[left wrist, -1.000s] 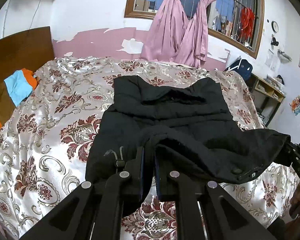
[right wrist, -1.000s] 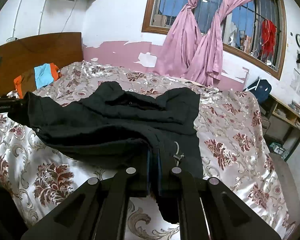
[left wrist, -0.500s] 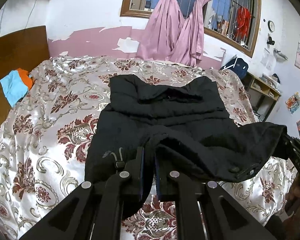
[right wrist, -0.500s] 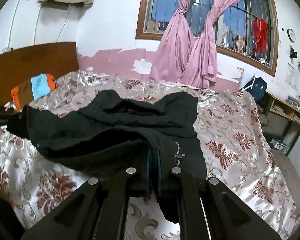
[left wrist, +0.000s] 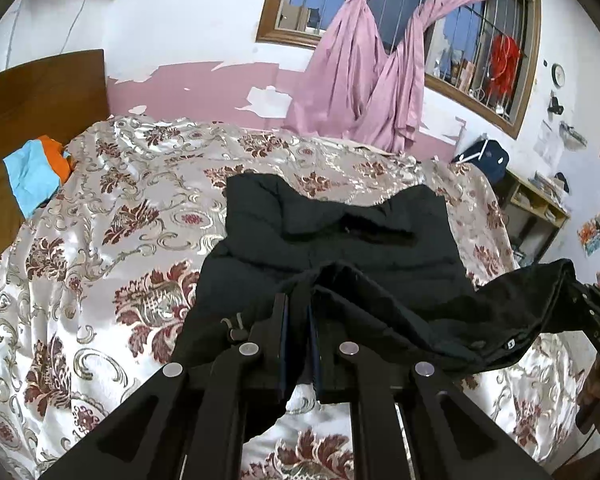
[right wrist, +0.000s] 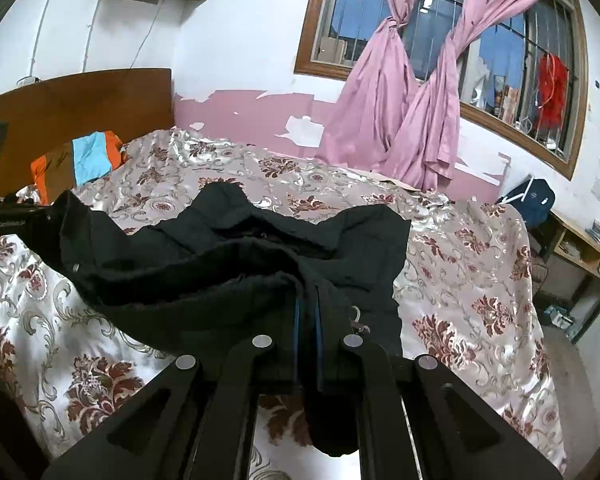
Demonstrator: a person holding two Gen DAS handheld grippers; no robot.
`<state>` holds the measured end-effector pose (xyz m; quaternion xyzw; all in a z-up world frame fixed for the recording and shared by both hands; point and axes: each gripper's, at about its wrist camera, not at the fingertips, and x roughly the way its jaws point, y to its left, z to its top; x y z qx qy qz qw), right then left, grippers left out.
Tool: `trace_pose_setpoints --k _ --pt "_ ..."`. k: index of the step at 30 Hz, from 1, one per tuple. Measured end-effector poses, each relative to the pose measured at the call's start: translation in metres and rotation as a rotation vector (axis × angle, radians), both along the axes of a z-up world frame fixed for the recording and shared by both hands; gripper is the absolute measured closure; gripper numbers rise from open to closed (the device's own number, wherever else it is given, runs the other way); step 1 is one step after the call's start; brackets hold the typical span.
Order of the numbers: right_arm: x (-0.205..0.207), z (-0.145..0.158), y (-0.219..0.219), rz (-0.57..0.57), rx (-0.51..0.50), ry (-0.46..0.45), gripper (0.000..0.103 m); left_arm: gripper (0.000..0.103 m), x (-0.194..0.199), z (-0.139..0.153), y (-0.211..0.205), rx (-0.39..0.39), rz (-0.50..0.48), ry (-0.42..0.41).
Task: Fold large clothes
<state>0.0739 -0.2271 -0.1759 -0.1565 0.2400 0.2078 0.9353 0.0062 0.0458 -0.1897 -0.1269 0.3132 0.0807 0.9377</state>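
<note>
A large black jacket (left wrist: pixel 340 248) lies on the floral bedspread (left wrist: pixel 120 248), its far half flat, its near hem lifted. My left gripper (left wrist: pixel 298 308) is shut on the hem's left corner. My right gripper (right wrist: pixel 306 300) is shut on the hem's right corner; it also shows at the right edge of the left wrist view (left wrist: pixel 592 308). The jacket (right wrist: pixel 260 264) hangs stretched between the two grippers above the bed. The left gripper shows at the left edge of the right wrist view (right wrist: pixel 28 216).
Folded orange, blue and brown clothes (left wrist: pixel 24 192) lie by the wooden headboard (left wrist: pixel 40 88). Pink curtains (left wrist: pixel 372 80) hang at the barred window behind the bed. A wooden shelf (left wrist: pixel 536 208) and dark bag (left wrist: pixel 484 160) stand at the right.
Both grippers have risen a little with the hem and moved slightly forward toward the jacket's far end. The hem now hangs higher above the bedspread.
</note>
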Motion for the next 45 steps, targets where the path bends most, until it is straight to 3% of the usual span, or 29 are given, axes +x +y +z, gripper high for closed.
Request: trace_pose_setpoints --k 7,17,27,31,36,42,45 --pt "0.015 0.007 -0.002 -0.003 0.033 0.021 0.097 0.094 0.013 0.007 0.001 0.03 -0.024 0.002" --pt "0.034 0.009 0.004 -0.003 0.069 0.055 0.097 0.094 0.034 0.02 0.014 0.01 -0.013 -0.026" --pt "0.043 -0.002 0.015 0.013 0.042 0.064 0.097 0.094 0.024 -0.01 0.017 -0.015 -0.023 0.026" --pt "0.047 0.0 0.018 0.015 0.046 0.068 0.097 0.094 0.015 -0.011 0.024 -0.097 -0.078 0.02" --pt "0.055 0.001 0.025 0.024 0.027 0.063 0.097 0.094 0.0 -0.018 0.021 -0.077 -0.194 0.048" --pt "0.073 0.003 0.037 0.021 0.017 0.067 0.097 0.094 -0.025 -0.026 0.012 -0.111 -0.312 0.069" --pt "0.082 0.003 0.043 0.017 0.016 0.075 0.097 0.089 -0.037 -0.03 0.004 -0.11 -0.358 0.079"
